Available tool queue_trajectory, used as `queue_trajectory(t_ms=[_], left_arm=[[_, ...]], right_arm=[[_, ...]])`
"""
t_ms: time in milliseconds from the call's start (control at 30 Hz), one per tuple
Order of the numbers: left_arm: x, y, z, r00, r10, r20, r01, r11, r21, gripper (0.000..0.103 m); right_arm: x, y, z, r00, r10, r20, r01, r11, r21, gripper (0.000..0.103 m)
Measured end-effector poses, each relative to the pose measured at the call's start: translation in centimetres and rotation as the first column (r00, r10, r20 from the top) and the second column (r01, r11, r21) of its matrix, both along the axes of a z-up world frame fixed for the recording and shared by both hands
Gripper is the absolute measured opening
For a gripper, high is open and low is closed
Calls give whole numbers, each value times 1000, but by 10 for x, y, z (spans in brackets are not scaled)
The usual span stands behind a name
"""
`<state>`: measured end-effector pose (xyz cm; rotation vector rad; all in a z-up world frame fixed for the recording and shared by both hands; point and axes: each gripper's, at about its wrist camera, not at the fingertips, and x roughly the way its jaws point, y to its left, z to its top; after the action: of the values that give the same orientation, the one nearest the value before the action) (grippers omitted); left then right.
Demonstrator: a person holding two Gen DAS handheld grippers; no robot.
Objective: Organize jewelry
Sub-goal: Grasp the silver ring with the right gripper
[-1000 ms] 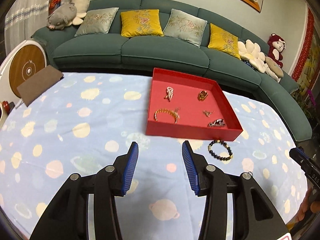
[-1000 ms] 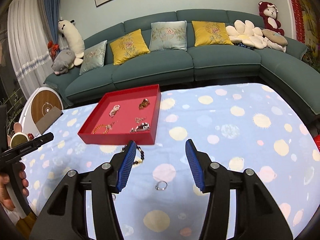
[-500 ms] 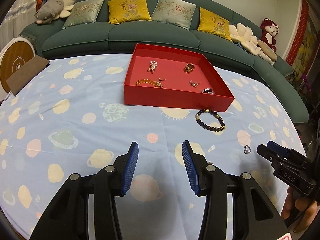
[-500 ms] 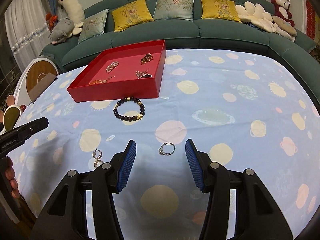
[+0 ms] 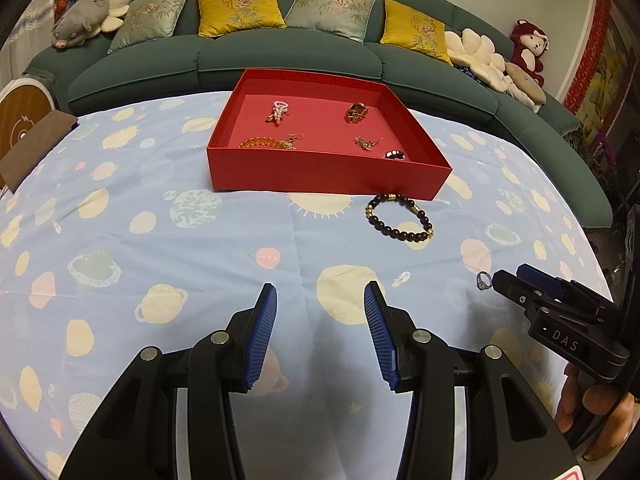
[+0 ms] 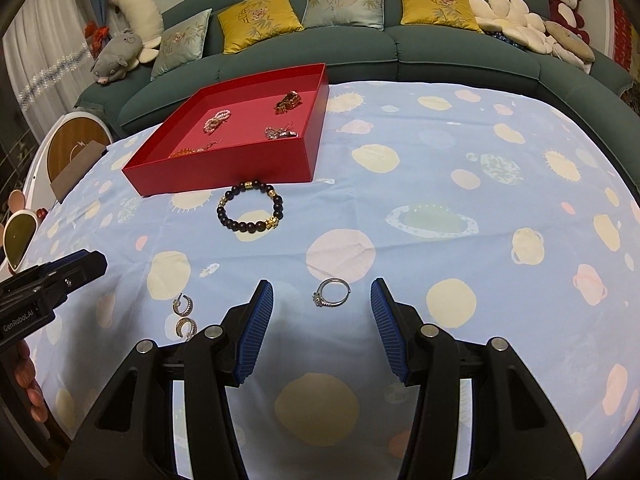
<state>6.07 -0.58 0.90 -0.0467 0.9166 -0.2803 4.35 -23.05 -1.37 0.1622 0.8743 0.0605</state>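
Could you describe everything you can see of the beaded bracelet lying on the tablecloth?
The beaded bracelet is a closed loop of round, glossy, dark brown to black beads with a few gold-coloured beads set in at the far side and at both near sides. It lies flat on the blue planet-print tablecloth, just in front of the red tray, its far beads close to the tray's front wall; actual contact cannot be judged. It is outside the tray, and neither gripper touches it.

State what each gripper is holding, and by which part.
Nothing is held. The left gripper is open over bare cloth; the right gripper is open, with the ring lying untouched just ahead of its pads.
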Motion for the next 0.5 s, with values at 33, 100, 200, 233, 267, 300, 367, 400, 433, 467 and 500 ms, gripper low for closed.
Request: queue_trajectory(t_ms=[33, 100, 200, 233, 267, 300, 367, 400, 433, 467, 500], left_arm=[[1, -2, -1, 1000, -3, -4, 3, 1000, 0, 44], [3, -5, -4, 1000, -6, -14, 6, 1000, -2, 44], [9, -10, -4, 1000, -3, -21, 3, 1000, -18, 44], [12, -13, -4, 1000, -6, -24, 6, 1000, -24, 44], [16, -16, -3, 1000, -10, -26, 9, 1000, -29, 44], [21, -19, -2, 1000, -15, -26, 14, 999, -33, 44], [30, -25, -2, 1000, -10, -21, 9, 999, -32, 44], [36, -28, -2, 1000, -10, -21, 9, 999, -37, 44], [41, -32, -3, 1000, -11, -29, 10, 999, -41, 44], [46, -35, -5, 999, -13, -36, 11, 999, -49, 44], [51, -37, -7, 999, -12, -41, 9, 998, -56, 44]], right_arm=[[2, 0, 0, 1000, 0, 0, 0, 1000, 2, 49], [5, 0, 1, 1000, -3, 1, 3, 1000, 2, 50], [7, 0, -2, 1000, -5, -8, 5, 1000, 7, 50], [7, 1, -2, 1000, -1, -9, 1, 1000, 5, 49], [7, 2, -2, 1000, 5, -9, -5, 1000, 0, 49], [6, 3, -2, 1000, 9, -8, -9, 1000, -3, 49], [5, 4, -4, 1000, 13, -11, -13, 1000, -5, 49], [5, 3, -5, 1000, 12, -15, -12, 1000, -7, 49], [5, 3, -8, 1000, 11, -20, -11, 1000, -7, 48], [6, 3, -10, 1000, 11, -26, -11, 1000, -6, 48], [7, 2, -13, 999, 14, -32, -14, 1000, -5, 45]])
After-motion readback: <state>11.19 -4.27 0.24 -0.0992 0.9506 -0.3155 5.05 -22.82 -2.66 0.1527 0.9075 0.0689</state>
